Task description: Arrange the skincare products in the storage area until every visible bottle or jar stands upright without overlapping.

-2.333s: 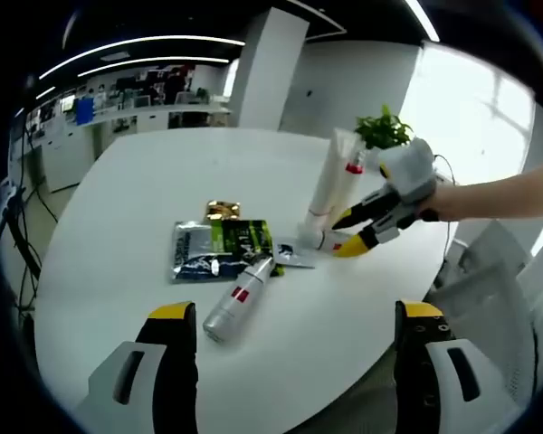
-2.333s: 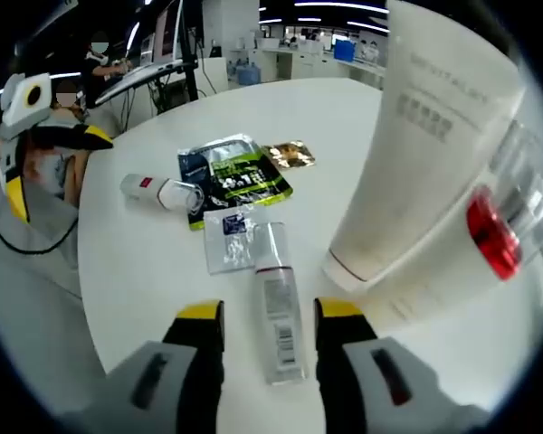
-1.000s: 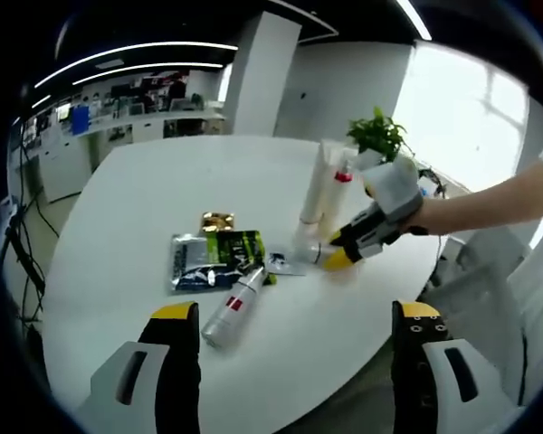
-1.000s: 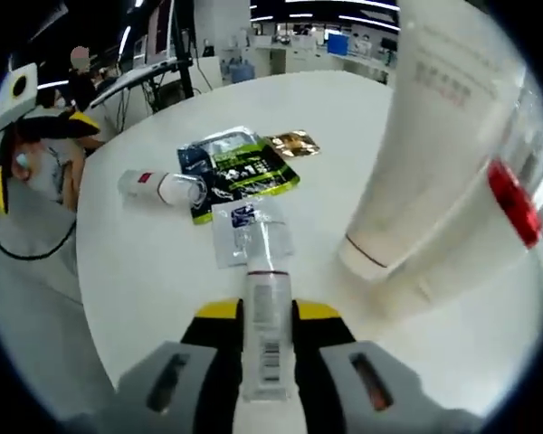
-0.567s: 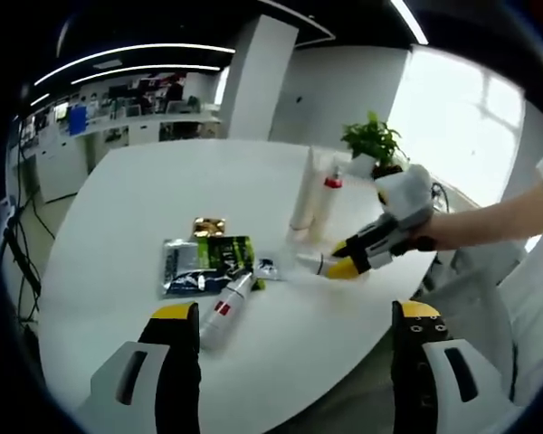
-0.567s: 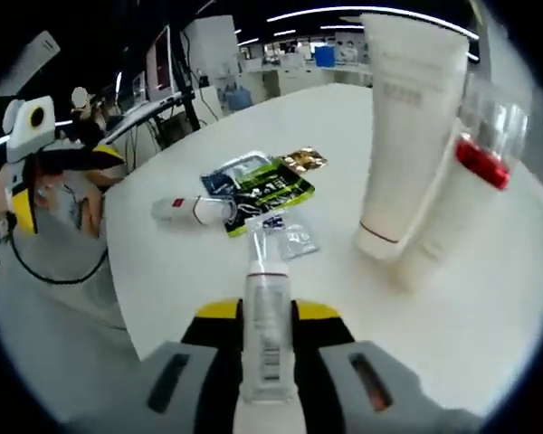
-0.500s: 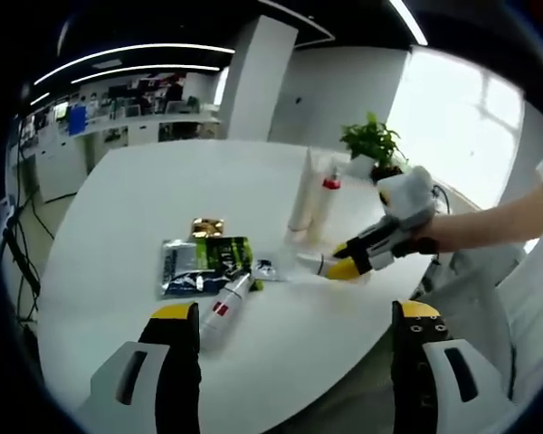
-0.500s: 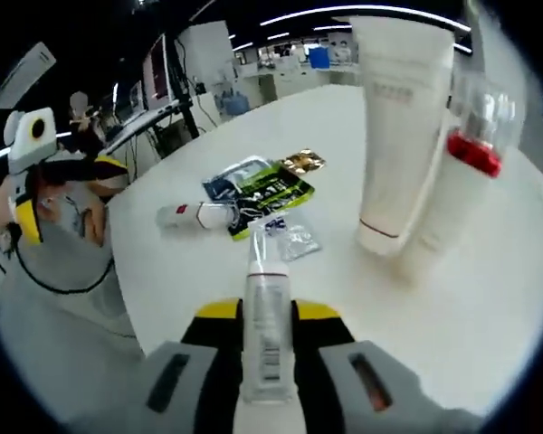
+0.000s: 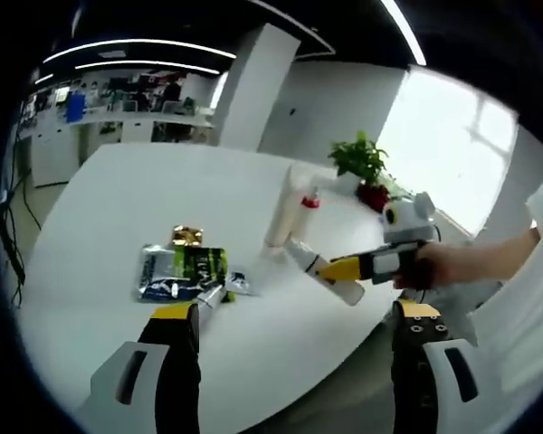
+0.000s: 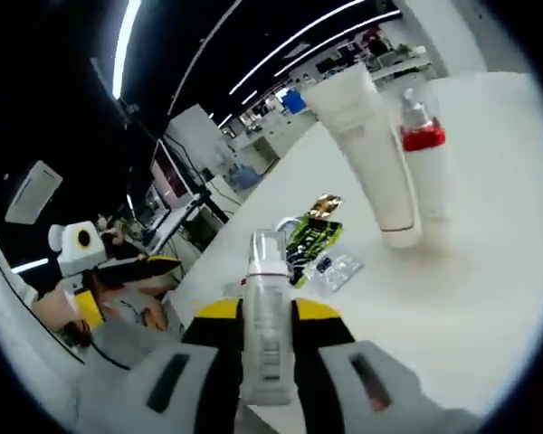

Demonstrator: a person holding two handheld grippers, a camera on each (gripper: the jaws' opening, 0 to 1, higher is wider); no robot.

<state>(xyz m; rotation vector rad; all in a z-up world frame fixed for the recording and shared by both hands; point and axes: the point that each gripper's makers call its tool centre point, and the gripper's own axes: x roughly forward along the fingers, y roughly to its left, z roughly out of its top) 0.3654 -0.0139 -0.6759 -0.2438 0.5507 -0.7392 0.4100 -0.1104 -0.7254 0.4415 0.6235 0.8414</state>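
Jaws of the right gripper are clenched on a slim white bottle with a clear cap, lifted clear of the round white table and angled, cap end pointing away from the jaws. In the left gripper view the same bottle hangs tilted above the table edge. Left gripper hovers with jaws spread wide, grasping nothing. Beyond, a tall white squeeze tube stands beside a white bottle with a red collar and clear cap; touching or just apart, cannot tell. Flat foil sachets lie mid-table, and a white bottle with a red label lies on its side against them. Risk: the held bottle is narrow, so setting it down tilted would likely topple it; placing it too near the standing pair could knock them over.
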